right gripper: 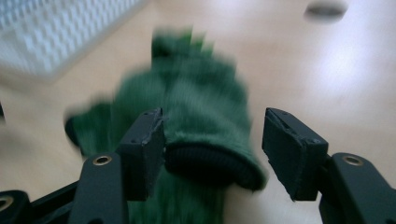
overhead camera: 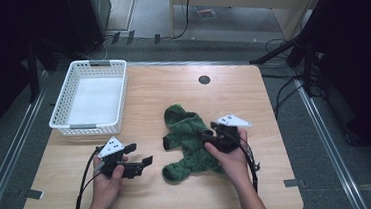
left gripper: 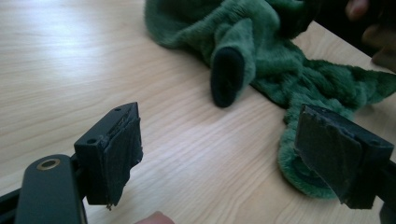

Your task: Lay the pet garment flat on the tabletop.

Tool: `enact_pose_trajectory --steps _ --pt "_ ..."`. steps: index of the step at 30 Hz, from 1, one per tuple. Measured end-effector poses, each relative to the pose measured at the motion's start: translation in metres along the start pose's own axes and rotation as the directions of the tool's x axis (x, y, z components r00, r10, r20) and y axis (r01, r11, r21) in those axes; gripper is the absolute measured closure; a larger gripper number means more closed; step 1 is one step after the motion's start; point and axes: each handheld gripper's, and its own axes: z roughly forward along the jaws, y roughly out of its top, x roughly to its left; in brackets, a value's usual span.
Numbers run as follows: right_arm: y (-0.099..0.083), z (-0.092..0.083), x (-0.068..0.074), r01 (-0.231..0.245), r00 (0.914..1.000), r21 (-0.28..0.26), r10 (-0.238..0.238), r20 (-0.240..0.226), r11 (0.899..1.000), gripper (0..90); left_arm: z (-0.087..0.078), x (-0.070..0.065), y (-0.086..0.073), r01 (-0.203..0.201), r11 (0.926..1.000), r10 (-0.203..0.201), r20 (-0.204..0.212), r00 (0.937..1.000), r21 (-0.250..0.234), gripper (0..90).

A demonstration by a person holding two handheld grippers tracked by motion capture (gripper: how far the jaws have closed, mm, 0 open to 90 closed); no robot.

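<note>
Green knit, thick and fuzzy: a small hooded sweater (overhead camera: 189, 142) lies crumpled on the wooden table (overhead camera: 172, 85), right of centre, hood end pointing away from the person, sleeves splayed toward the near edge. A white slatted basket (overhead camera: 91, 98) stands well apart at the far left corner, nothing in it.

Left gripper (overhead camera: 142, 159): held low over bare wood just left of the garment, jaws spread wide, nothing between them. In the left gripper view a sleeve with a dark ribbed cuff (left gripper: 227, 77) lies ahead of the jaws, and a second fold of fabric sits close by the right-hand pad.

Right gripper (right gripper: 212, 149): over the right side of the sweater. Jaws stand apart. A dark ribbed hem sits between them and meets the left pad, while the other pad is clear of it, so I read no grip. That view is motion-blurred.

Handling, judged: light, soft, fully limp. It will sag and drag when lifted by one point, and the pile may slip a little under the pads. The ribbed cuffs and hem look denser than the body and should give the firmest pinch. Taking two separated points, one per gripper, would keep it from bunching. No breakage risk; snagging the knit on a pad edge is the main concern.
</note>
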Motion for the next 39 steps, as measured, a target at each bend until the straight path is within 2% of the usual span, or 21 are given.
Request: enact_pose_trajectory --steps 3,5,8,10,12,15,16,17,19,20,21,22,24,26,27,28,29,31,36,38,39 --pt "-0.028 0.008 0.004 0.016 0.9999 0.077 -0.016 -0.007 0.997 42.6 0.006 -0.006 0.0 -0.009 0.9999 0.009 0.021 0.9998 0.01 15.3" --pt "-0.041 0.01 0.007 -0.015 0.9997 0.106 0.018 -0.019 0.994 44.0 0.009 -0.007 0.001 -0.001 0.9999 0.001 0.034 0.9994 0.014 15.5" --pt "-0.044 0.007 0.017 -0.011 0.9995 0.136 0.015 -0.029 0.991 43.8 0.017 -0.007 0.004 0.02 0.9997 -0.02 0.01 0.9998 0.016 24.4" --pt "-0.046 0.005 0.023 -0.002 0.9976 0.172 0.014 -0.068 0.985 39.7 0.023 -0.008 0.011 0.022 0.9996 -0.022 0.009 0.9997 0.015 26.0" --pt "-0.043 -0.001 0.026 0.019 0.9967 0.172 -0.006 -0.081 0.985 37.2 0.028 -0.008 0.019 0.021 0.9997 -0.022 0.01 0.9997 0.011 27.3" --pt "-0.019 -0.02 0.021 -0.005 0.9928 0.069 0.013 -0.119 0.998 39.8 0.042 -0.006 0.032 0.022 0.9991 -0.021 -0.023 0.9995 0.038 28.3" --pt "-0.011 -0.023 0.021 0.009 0.9951 0.046 -0.004 -0.099 0.999 41.1 0.047 -0.004 0.035 0.034 0.9983 -0.032 -0.058 0.9978 0.047 29.3" --pt "0.001 -0.026 0.021 0.049 0.9976 0.013 -0.048 -0.049 0.999 42.9 0.052 0.0 0.038 0.061 0.9967 -0.056 -0.082 0.995 0.054 31.8" --pt "0.026 -0.024 0.021 0.077 0.997 -0.033 -0.077 0.012 0.996 43.6 0.06 0.005 0.043 0.116 0.9915 -0.111 -0.082 0.9904 0.058 38.1" --pt "0.038 -0.018 0.02 0.079 0.9965 -0.043 -0.078 0.033 0.996 43.4 0.064 0.005 0.045 0.123 0.9906 -0.118 -0.079 0.9898 0.06 42.2" --pt "0.057 0.004 0.018 0.061 0.9968 0.001 -0.061 0.052 0.998 40.6 0.067 0.004 0.046 0.11 0.991 -0.104 -0.075 0.9917 0.076 51.9" --pt "0.057 0.004 0.018 0.061 0.9968 0.001 -0.061 0.052 0.998 40.6 0.07 0.003 0.047 0.096 0.991 -0.09 -0.065 0.9938 0.094 51.9" --pt "0.065 0.033 0.012 0.026 0.9992 0.092 -0.028 0.027 0.995 41.1 0.074 -0.002 0.046 0.067 0.99 -0.061 -0.05 0.9968 0.124 62.3" --pt "0.062 0.058 0.007 0.037 0.9971 0.186 -0.049 0.059 0.982 51.0 0.076 -0.003 0.043 0.041 0.984 -0.033 -0.049 0.9983 0.173 74.9" --pt "0.057 0.066 0.005 0.059 0.9908 0.222 -0.084 0.106 0.973 61.5 0.076 -0.001 0.042 0.047 0.9805 -0.04 -0.044 0.9982 0.191 81.7" --pt "0.052 0.071 0.003 0.07 0.9851 0.254 -0.107 0.135 0.965 64.7 0.076 0.002 0.04 0.063 0.9765 -0.057 -0.031 0.9979 0.206 84.2" --pt "0.047 0.074 -0.002 0.07 0.9851 0.265 -0.108 0.134 0.962 68.9 0.074 0.005 0.039 0.071 0.9726 -0.069 -0.021 0.9974 0.221 85.2" --pt "0.038 0.072 -0.012 0.025 0.9867 0.24 -0.063 0.15 0.97 78.0 0.072 0.008 0.036 0.06 0.9693 -0.06 -0.007 0.9982 0.238 86.3" --pt "0.02 0.055 -0.038 -0.071 0.9759 0.167 0.034 0.216 0.983 79.6 0.061 0.007 0.032 -0.005 0.9632 -0.003 0.029 0.9996 0.269 86.3" --pt "0.02 0.046 -0.044 -0.082 0.9792 0.14 0.054 0.195 0.987 75.0 0.057 0.008 0.031 -0.035 0.9593 0.016 0.071 0.9973 0.28 83.6" --pt "0.022 0.042 -0.046 -0.086 0.9855 0.118 0.067 0.156 0.989 72.2 0.055 0.007 0.032 -0.05 0.9631 0.029 0.081 0.9963 0.265 78.4"
